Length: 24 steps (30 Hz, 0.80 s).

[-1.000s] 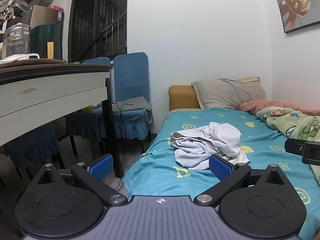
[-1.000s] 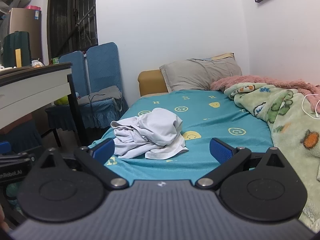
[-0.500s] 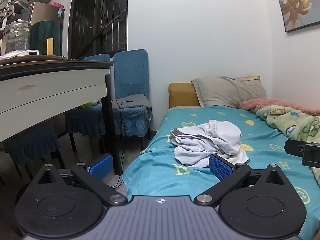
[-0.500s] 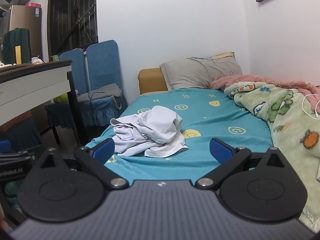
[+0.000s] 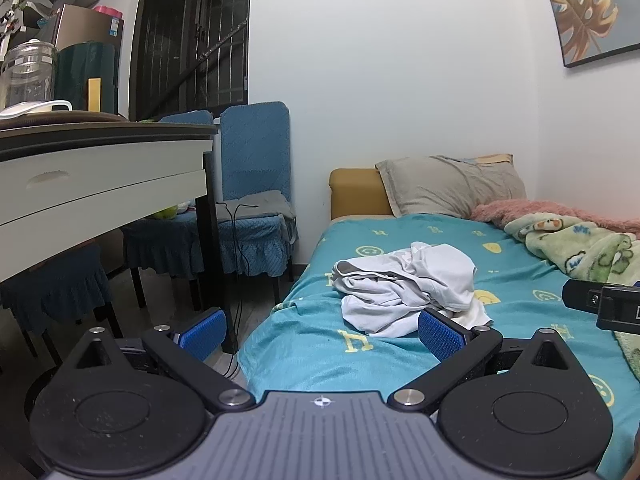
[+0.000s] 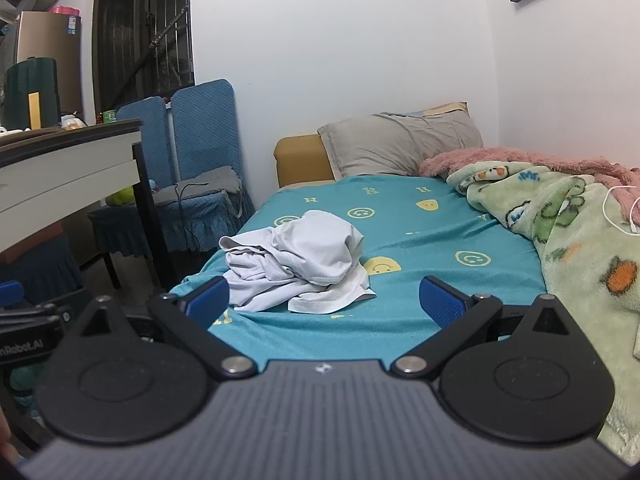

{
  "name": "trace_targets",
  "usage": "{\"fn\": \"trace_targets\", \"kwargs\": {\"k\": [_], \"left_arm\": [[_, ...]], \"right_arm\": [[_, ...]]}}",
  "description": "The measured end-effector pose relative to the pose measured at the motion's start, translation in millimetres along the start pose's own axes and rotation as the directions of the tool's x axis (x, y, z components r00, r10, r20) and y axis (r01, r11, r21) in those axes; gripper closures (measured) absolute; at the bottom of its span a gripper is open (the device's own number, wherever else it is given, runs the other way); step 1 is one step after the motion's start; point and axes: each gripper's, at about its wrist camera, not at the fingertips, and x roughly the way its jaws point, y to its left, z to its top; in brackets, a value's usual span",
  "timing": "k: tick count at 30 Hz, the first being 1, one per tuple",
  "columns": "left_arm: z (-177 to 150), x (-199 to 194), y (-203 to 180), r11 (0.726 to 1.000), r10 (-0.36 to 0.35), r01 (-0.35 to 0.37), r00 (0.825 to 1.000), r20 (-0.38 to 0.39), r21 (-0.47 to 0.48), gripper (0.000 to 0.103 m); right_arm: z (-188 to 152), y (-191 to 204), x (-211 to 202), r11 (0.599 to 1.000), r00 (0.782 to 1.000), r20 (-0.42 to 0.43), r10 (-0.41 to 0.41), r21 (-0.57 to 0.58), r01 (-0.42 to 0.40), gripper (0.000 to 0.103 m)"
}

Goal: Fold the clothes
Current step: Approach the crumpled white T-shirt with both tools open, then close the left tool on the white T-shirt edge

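While the shirt [image 6: 296, 264] lies crumpled on the bed [image 6: 420, 232], both grippers, left [image 5: 322, 334] and right [image 6: 324, 300], hover short of it, jaws spread and empty.

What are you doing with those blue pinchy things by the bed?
A person holds a gripper in each hand and is about to fold clothes. The left gripper and the right gripper are both open and hold nothing. A crumpled white garment lies in a heap on the teal bed sheet, not yet touched or spread out. Folding has not begun.
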Motion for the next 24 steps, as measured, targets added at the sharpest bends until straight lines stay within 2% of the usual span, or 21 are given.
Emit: {"fn": "trace_targets", "kwargs": {"k": [5, 11, 17, 20, 24], "left_arm": [[1, 0, 3, 0.999, -0.027, 0.027, 1.0, 0.001, -0.021, 0.0], [1, 9, 11, 0.995, -0.062, 0.061, 0.998, -0.017, -0.074, 0.0], [10, 57, 11, 0.995, -0.067, 0.057, 0.989, -0.129, -0.081, 0.0], [18, 91, 3, 0.996, -0.064, 0.053, 0.985, -0.157, -0.072, 0.0], [25, 159, -9, 0.993, -0.071, 0.05, 0.974, -0.215, -0.105, 0.0]], "right_arm": [[1, 1, 0, 1.0, 1.0, -0.006, 0.001, -0.002, -0.001, 0.0], [9, -4, 1, 0.994, 0.993, -0.069, 0.093, 0.065, -0.088, 0.0], [60, -10, 8, 0.997, 0.999, -0.01, 0.045, 0.068, -0.044, 0.0], [83, -19, 24, 0.993, 0.996, -0.014, 0.091, 0.08, -0.089, 0.0], [84, -32, 55, 0.99, 0.994, -0.011, 0.105, 0.1, -0.104, 0.0]]}}
